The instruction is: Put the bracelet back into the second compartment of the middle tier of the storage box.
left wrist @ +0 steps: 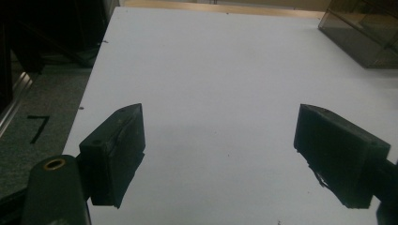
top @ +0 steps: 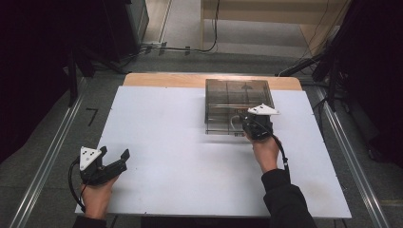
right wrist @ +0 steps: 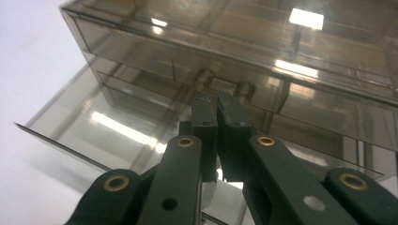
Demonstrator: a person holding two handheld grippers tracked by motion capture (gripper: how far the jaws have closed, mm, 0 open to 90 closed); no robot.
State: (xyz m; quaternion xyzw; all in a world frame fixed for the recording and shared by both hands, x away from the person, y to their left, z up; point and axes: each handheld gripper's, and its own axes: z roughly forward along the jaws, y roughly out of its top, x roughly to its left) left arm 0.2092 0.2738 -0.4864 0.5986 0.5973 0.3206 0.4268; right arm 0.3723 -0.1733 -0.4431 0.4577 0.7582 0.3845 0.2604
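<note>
A smoky see-through drawer box (top: 237, 92) stands on the white table (top: 166, 142), right of centre toward the back. Its bottom drawer (right wrist: 89, 122) is pulled out toward me. My right gripper (top: 248, 119) hangs over that open drawer at the box front. In the right gripper view its jaws (right wrist: 216, 99) are shut together with nothing visible between them, tips just below two small round knobs (right wrist: 204, 75). My left gripper (top: 115, 153) rests at the table's front left corner, open and holding nothing (left wrist: 219, 112). The box (left wrist: 361, 33) lies far off to its upper right.
The table's left edge (left wrist: 89, 93) drops to a grey floor with a metal rail (top: 47, 156). Dark stands and cables (top: 328, 66) crowd the back right. A wooden strip (top: 166, 80) runs along the table's far edge.
</note>
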